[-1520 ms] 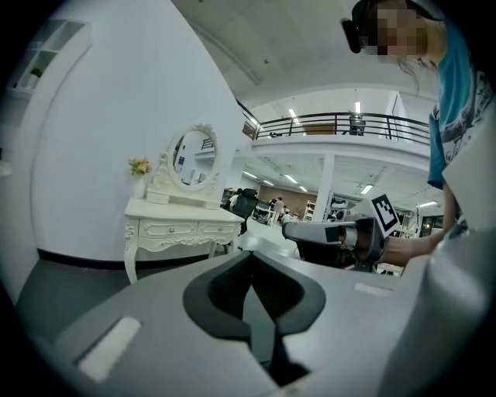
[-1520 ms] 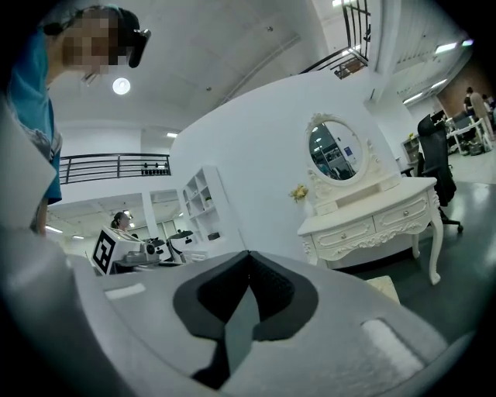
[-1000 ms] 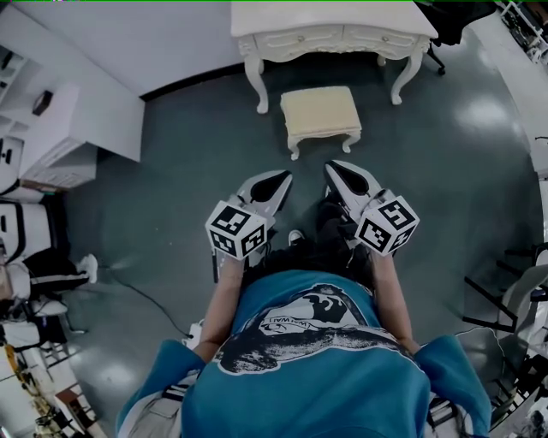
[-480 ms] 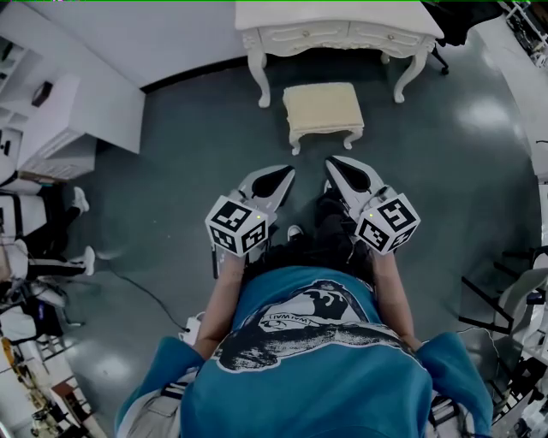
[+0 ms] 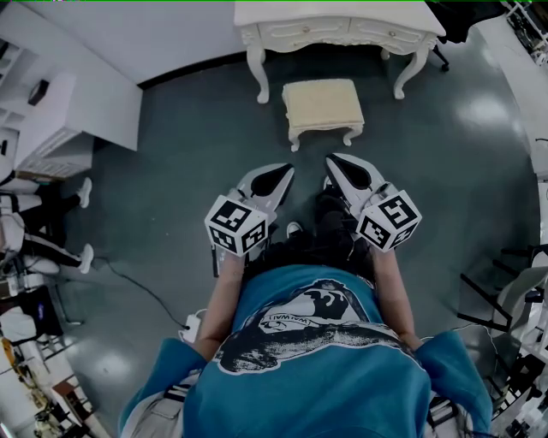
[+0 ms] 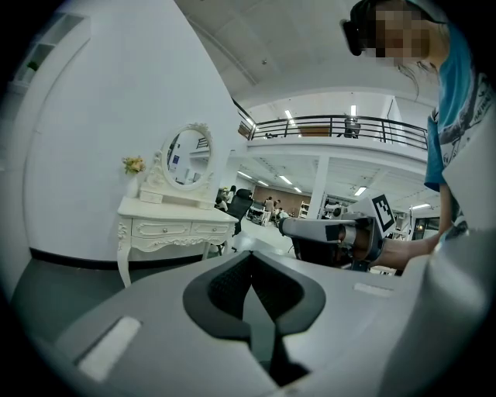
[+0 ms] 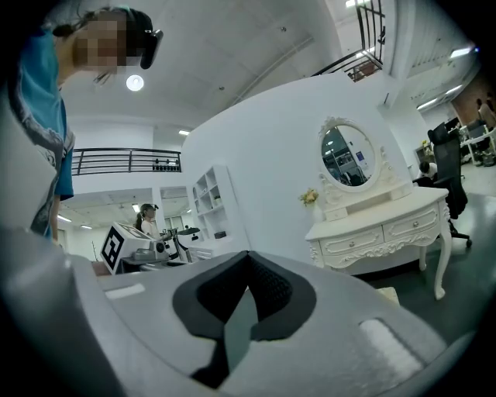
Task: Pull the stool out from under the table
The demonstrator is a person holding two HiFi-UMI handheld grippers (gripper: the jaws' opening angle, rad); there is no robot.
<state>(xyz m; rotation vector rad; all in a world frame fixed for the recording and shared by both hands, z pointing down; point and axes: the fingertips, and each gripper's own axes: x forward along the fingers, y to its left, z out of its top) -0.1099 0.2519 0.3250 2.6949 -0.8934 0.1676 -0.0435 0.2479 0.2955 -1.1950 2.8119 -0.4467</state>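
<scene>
You stand on the grey floor (image 5: 171, 188) and look down at your two claws. Your left claw (image 5: 276, 180) is clenched tight, and there is nothing in it. Your right claw (image 5: 342, 171) is clenched tight too, with nothing in it. They point ahead, side by side, with a small gap between them. Their back ends are close to your blue shirt (image 5: 308, 368).

The stool (image 5: 323, 104) is at 12 o'clock from your claws. It is small, with a pale cream seat and short curly white legs. It stands upright on the floor, well apart from both claws. Neither claw touches it.

The white worktop (image 5: 338, 17) is also at 12 o'clock, just past the stool. It has drawers in front and long curvy legs. The stool sits just in front of it, about in the middle between its two front legs. In the head view the whole seat shows.

In the left gripper view an oval mirror (image 6: 188, 157) stands on the worktop. Little yellow flowers (image 6: 134, 164) stand beside the mirror, at its 9 o'clock.

At 10 o'clock from your claws there are white shelves (image 5: 51, 128) by the wall. A thin dark cable (image 5: 141, 291) lies on the floor at 8 o'clock.
</scene>
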